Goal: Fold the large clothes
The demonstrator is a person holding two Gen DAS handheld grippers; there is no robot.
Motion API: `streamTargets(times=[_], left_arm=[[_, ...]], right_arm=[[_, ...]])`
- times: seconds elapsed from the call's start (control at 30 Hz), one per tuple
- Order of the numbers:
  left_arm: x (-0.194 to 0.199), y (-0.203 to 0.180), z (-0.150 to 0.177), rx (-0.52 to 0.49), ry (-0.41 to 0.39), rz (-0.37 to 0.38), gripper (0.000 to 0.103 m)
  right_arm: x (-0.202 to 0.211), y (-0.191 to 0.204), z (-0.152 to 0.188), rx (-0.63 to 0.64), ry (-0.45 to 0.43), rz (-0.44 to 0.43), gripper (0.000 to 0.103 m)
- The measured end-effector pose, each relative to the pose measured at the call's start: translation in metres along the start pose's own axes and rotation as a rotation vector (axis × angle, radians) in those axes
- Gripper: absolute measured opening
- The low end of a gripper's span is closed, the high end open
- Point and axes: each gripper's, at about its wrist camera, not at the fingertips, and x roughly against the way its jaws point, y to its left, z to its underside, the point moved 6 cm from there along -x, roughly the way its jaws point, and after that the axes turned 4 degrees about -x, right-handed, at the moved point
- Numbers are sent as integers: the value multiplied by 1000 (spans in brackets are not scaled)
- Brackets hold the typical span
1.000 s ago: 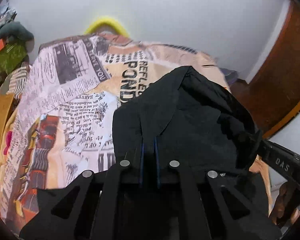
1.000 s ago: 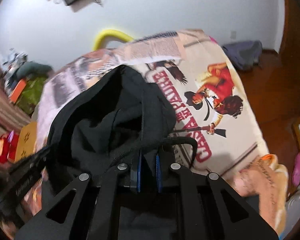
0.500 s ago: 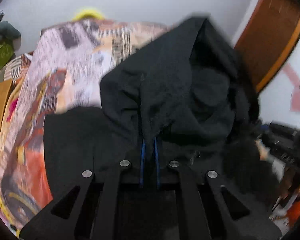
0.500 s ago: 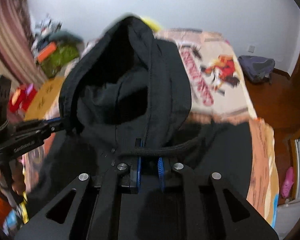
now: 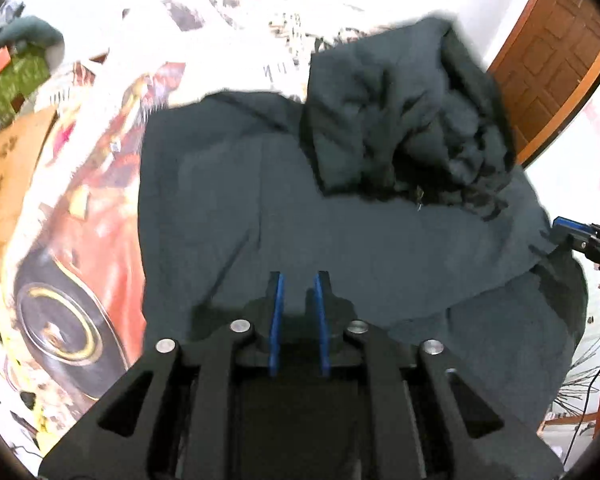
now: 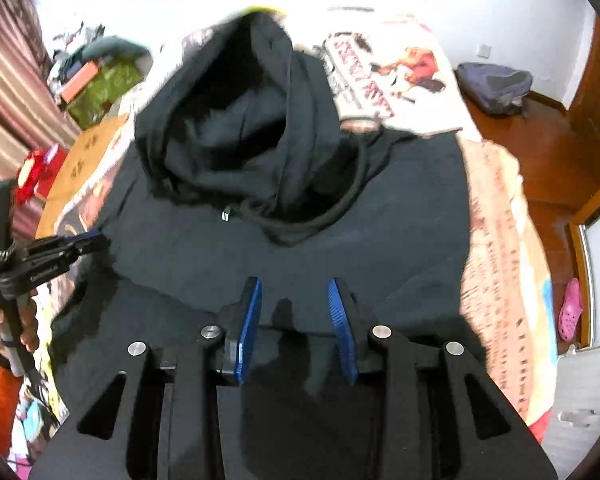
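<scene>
Change: half a second ago both your claws were pinched on the black hoodie (image 5: 380,240) near its neck; now both have let go, and the hood (image 6: 236,120) has dropped in a loose heap onto the body of the garment.
Left claw (image 5: 299,280): your blue pads stand a little apart with nothing between them, low centre of the left view, just above the cloth.
Right claw (image 6: 294,284): open wider, also empty, low centre of the right view.
Hoodie: spread over the printed bedspread (image 5: 80,220), filling the middle of both views; the hood is bunched toward the upper right in the left view.
Drawstring (image 6: 340,208): loops loose below the hood.
Meaning: the hood fold looks laid but untidy; you probably need to flatten it before the sides or sleeves.
</scene>
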Motion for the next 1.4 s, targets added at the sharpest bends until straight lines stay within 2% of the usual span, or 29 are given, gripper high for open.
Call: streamTargets(times=[0.07, 0.17, 0.4, 0.53, 0.7, 0.8, 0.93, 1.0, 1.07, 1.13, 1.17, 1.2, 1.3, 1.4], left_arm=[[12, -6, -13, -11, -42, 2, 32], [27, -20, -30, -39, -94, 5, 37], [28, -49, -90, -92, -161, 45, 45], [9, -60, -122, -140, -155, 50, 49], [-33, -73, -148, -186, -103, 17, 58], [-62, -77, -160, -190, -54, -1, 58], [-88, -78, -170, -201, -36, -45, 58], [-91, -77, -172, -204, -50, -77, 58], [-89, -78, -173, -215, -73, -81, 58], [-85, -80, -173, -227, -97, -79, 55], [-83, -81, -172, -236, -97, -67, 40], [-82, -83, -171, -242, -86, -51, 27], [-73, -86, -164, -236, -85, -28, 16], [-54, -86, -156, -220, -103, -11, 13]], right_arm=[[10, 2, -9, -3, -42, -9, 50], [18, 3, -27, -2, -108, -1, 56], [0, 7, -65, -7, -134, -27, 56], [-28, 1, -83, -65, -83, -65, 56], [-60, -8, -106, -135, -63, -94, 56], [-76, -13, -120, -175, -41, -109, 56], [-97, -16, -128, -170, -5, -87, 56], [-101, -15, -131, -158, -22, -94, 52], [-104, -15, -131, -157, -25, -100, 36], [-107, -13, -130, -153, -16, -97, 30], [-107, -13, -131, -145, -21, -83, 20], [-107, -13, -131, -132, -25, -71, 15], [-90, -6, -128, -106, -52, -75, 10], [-69, 5, -123, -77, -77, -99, 9]])
